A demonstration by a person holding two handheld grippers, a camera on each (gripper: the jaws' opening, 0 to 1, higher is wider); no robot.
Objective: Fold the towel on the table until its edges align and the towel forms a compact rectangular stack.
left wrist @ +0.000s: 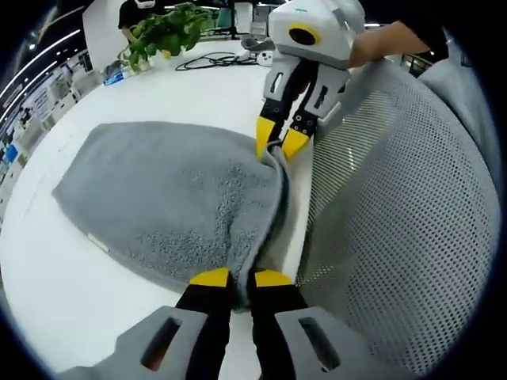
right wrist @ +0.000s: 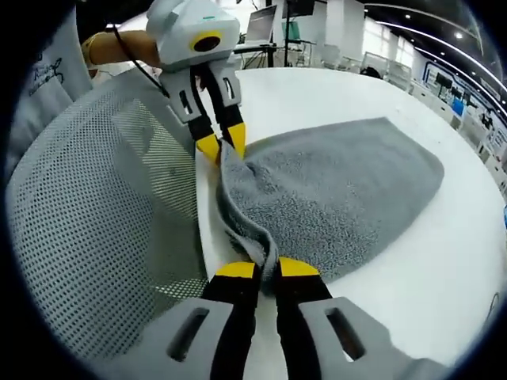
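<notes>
A grey terry-cloth towel point(left wrist: 166, 206) is spread over the smooth white tabletop point(left wrist: 55, 293), lying flat across most of its area, with its near edge drawn up into a raised fold along the table's edge. That fold is pinched at two points. In the left gripper view, the left gripper point(left wrist: 241, 278), with yellow-tipped black jaws, is seen closed on one end of the raised towel edge, the cloth being squeezed between the two tips. Farther along the same edge, the right gripper point(left wrist: 282, 140), with a white housing above its yellow tips, is seen clamped on the other end of the fold, and a hand point(left wrist: 388, 41) is visible behind it.

In the right gripper view the same arrangement is shown from the opposite end: the right gripper point(right wrist: 267, 268) is closed on the towel point(right wrist: 341, 194) at the bottom of the view, and the left gripper point(right wrist: 221, 142) is shut on the far end of the lifted edge. Between the two, the fabric is bunched into a ridge standing above the table point(right wrist: 444, 277).

A grey mesh chair back point(left wrist: 404, 214) is seen just beside the table edge, close against the grippers. At the far side of the table a green leafy plant point(left wrist: 165, 33) and a black coiled cable point(left wrist: 215, 60) are found, well apart from the towel.
</notes>
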